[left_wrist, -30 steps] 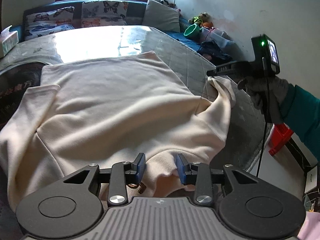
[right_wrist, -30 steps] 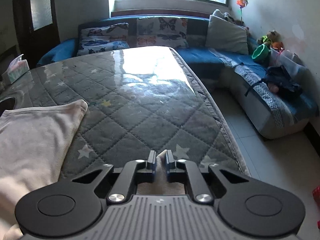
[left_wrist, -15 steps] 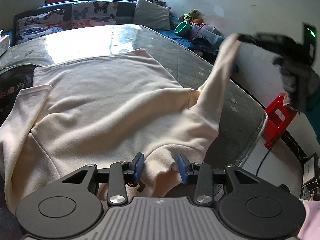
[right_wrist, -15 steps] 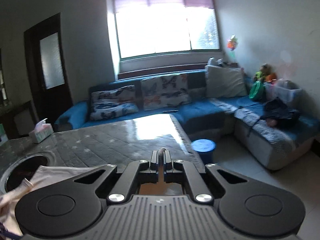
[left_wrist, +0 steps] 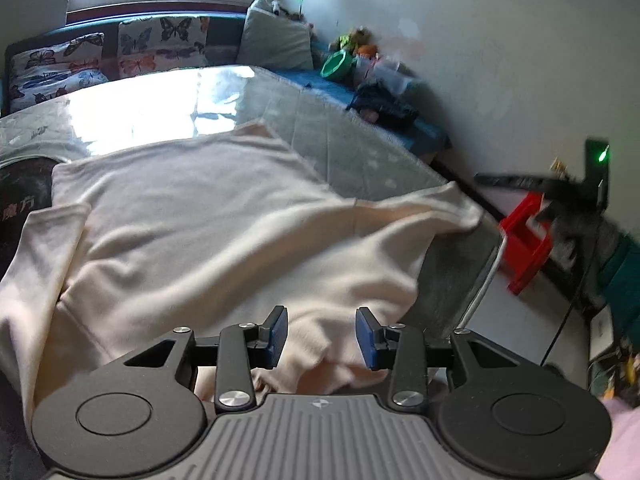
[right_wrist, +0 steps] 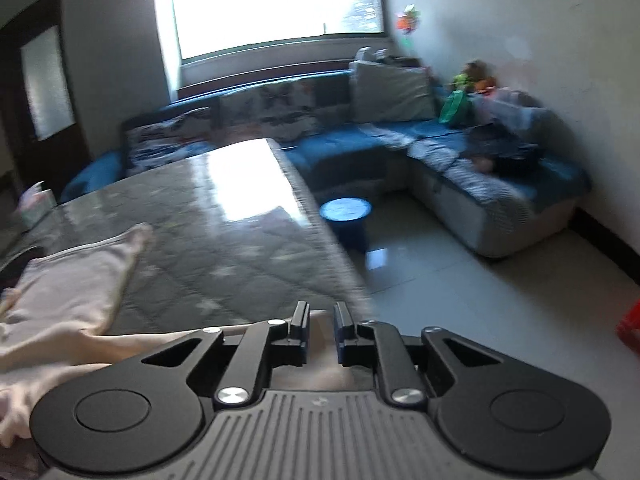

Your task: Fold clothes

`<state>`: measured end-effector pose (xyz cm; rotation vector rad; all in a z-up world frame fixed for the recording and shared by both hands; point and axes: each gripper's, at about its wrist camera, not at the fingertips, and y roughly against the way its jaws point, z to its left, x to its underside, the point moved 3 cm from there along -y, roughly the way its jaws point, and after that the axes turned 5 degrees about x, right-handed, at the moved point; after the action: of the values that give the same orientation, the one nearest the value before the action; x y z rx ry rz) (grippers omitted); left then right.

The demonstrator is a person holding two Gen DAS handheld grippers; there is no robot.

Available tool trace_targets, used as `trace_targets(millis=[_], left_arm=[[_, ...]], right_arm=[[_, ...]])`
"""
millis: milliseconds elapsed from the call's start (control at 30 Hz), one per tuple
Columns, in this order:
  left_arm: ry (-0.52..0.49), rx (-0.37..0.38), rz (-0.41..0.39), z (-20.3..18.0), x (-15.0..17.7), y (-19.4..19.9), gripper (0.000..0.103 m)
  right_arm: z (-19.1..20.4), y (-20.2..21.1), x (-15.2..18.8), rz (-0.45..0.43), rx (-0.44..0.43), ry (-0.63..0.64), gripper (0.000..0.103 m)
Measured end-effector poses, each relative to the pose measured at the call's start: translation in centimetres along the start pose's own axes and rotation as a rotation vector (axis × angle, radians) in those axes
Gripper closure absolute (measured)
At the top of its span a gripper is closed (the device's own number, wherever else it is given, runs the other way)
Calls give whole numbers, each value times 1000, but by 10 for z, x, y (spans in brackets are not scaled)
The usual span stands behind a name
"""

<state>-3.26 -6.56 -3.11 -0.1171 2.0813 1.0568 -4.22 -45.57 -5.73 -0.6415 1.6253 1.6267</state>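
Observation:
A cream sweatshirt (left_wrist: 208, 224) lies spread on the quilted grey table (left_wrist: 360, 148). My left gripper (left_wrist: 322, 336) is at its near edge, and a bunch of the fabric fills the gap between the blue pads. One sleeve (left_wrist: 448, 206) lies stretched out toward the table's right edge. My right gripper (left_wrist: 480, 178) hovers, blurred, just beyond that sleeve's end and is apart from it. In the right wrist view its jaws (right_wrist: 320, 316) are opening with a narrow gap and nothing pinched. The cream sleeve (right_wrist: 120, 344) lies below them.
The table's right edge (left_wrist: 480, 280) drops to a tiled floor (right_wrist: 460, 280) with a red stool (left_wrist: 524, 240) and a blue stool (right_wrist: 346, 210). A blue sofa (right_wrist: 500, 184) lines the far and right walls. A dark round opening (left_wrist: 24, 192) sits in the table at left.
The right gripper lifted the sleeve, pulled it out to the right and let it go. The sleeve now lies flat on the table. The left gripper stayed put.

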Motion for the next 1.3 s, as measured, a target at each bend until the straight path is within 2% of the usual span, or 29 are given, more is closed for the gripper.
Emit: trace_targets(millis=[67,133,333,533,667,800,900,1033,1167,1300], left_arm=[[7,10,-9,-3,-3,-6,62],[10,25,-11,-7,-5,-14,62],[-35,98,17,-27,-11,-42,62],[-76,131,81,-41,-3,-67,61],[-80,140,80,-45,0,-69,57],[-63,131,55,-44,0,-60,55],[-61,94,1,-34,-2,-36,52],[3,-37,-61,2,1,7,52],[58,-144,-59,29,19,32,54],[87,-166,-31,37,38,36,58]], right_arm=[[13,-11,2,37,-48,29,85],[22,-22,3,66,-54,62,78],[27,-44,4,113,-41,60,76],[37,-73,-6,92,-47,127,73],[43,-91,-18,80,-48,163,70],[47,-92,-25,69,-43,158,70],[54,-74,-27,48,-71,178,69],[73,-43,-26,32,-173,235,69],[111,-21,-19,49,-316,319,69],[162,-5,-5,70,-465,433,69]])
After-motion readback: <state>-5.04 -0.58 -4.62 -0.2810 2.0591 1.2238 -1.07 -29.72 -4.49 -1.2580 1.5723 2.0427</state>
